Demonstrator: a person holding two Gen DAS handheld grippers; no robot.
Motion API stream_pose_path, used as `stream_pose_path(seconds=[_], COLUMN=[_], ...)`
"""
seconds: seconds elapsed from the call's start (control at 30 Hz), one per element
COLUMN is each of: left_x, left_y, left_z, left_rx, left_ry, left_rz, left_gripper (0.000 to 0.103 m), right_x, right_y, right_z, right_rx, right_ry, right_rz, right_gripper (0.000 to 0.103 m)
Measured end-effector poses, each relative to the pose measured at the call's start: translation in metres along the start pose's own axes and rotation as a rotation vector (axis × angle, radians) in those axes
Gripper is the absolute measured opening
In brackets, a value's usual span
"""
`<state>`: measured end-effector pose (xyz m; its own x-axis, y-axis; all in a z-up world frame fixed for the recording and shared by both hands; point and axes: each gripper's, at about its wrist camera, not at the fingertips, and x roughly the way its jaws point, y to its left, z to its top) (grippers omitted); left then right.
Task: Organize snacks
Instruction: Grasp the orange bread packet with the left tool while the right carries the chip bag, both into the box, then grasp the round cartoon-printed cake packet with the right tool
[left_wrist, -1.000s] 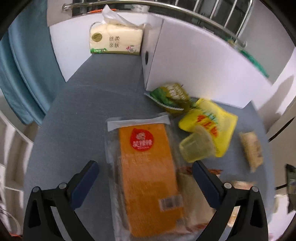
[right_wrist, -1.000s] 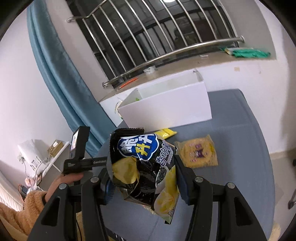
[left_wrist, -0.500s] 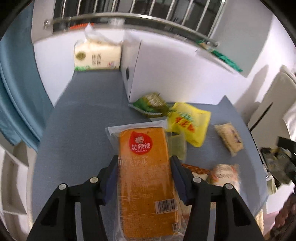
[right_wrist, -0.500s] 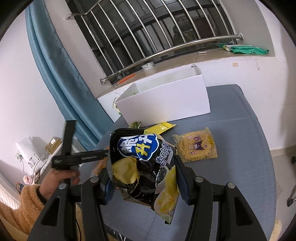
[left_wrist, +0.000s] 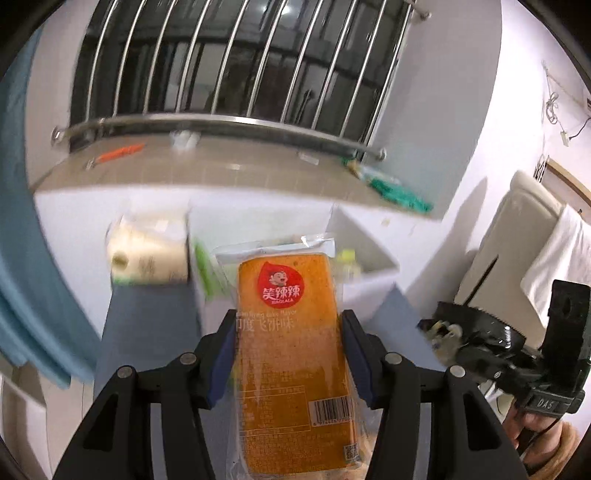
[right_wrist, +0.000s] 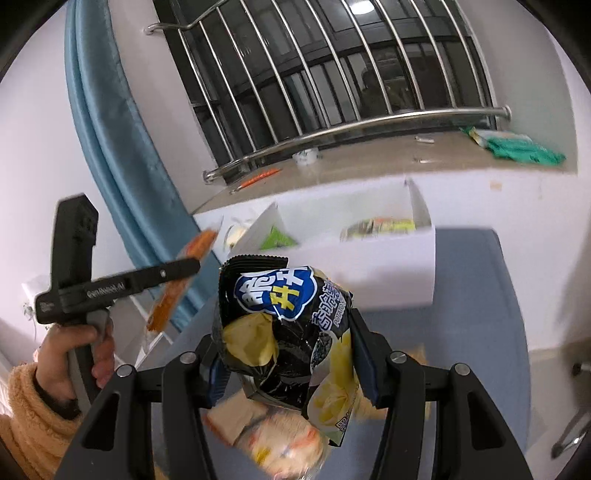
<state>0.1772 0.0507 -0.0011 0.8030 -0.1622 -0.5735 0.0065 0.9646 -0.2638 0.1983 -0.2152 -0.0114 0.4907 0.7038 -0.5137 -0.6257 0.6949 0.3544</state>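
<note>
My left gripper (left_wrist: 288, 354) has its jaws partly closed on the long sides of an orange packet (left_wrist: 291, 354), pads pressed against the wrapper. Its red badge reads 芙辣辣 with small Latin letters under it that I cannot make out; a fainter line of characters sits below, and a barcode near the bottom right. The packet's lower end is cut off by the frame edge.

My right gripper (right_wrist: 288, 354) is likewise partly closed, clamping a black chip bag (right_wrist: 284, 332) — the blue emblem carries large white and yellow characters, tilted and creased, and "POTATO" runs along one side. Yellow chip pictures cover its lower part.

I take the white box (right_wrist: 388, 266) as landmark. Both held packs hang in front of it and above the grey-blue table (right_wrist: 480, 314). Inside the box I see a green triangular pack (right_wrist: 277, 238) toward its left end and a yellow-green pack (right_wrist: 380, 225) toward its right; their printing is too blurred to read. Left of the box sits a tissue pack (left_wrist: 147, 258), smeared by motion. Below the chip bag, in front of the box, lie more snack packets (right_wrist: 266, 432) — blurred, partly hidden by the bag. The other handle, seen from the right wrist camera, bears small white lettering I cannot read.
</note>
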Motion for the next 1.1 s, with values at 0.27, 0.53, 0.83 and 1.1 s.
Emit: stream_pose_path(seconds=[0.27, 0.53, 0.83, 1.1], left_x=[0.082, 0.122, 0.102, 0.055], left_y=[0.017, 0.030, 0.024, 0.001], left_z=[0.078, 0.101, 0.088, 0.068], left_rx=[-0.028, -0.030, 0.026, 0.091], left_ry=[0.028, -0.007, -0.011, -0.032], left_rz=[0.072, 0.097, 0.112, 0.071], left_gripper=[0.058, 0.103, 0.103, 0.103], right_x=[0.076, 0.132, 0.120, 0.079], right_y=[-0.043, -0.079, -0.074, -0.053], right_z=[0.090, 0.152, 0.154, 0.137], right_rx=[0.080, 0.142, 0.086, 0.034], right_ry=[0.059, 0.090, 0.051, 0.015], right_rz=[-0.060, -0.099, -0.177, -0.156], right_gripper=[0.061, 0.099, 0.103, 0.103])
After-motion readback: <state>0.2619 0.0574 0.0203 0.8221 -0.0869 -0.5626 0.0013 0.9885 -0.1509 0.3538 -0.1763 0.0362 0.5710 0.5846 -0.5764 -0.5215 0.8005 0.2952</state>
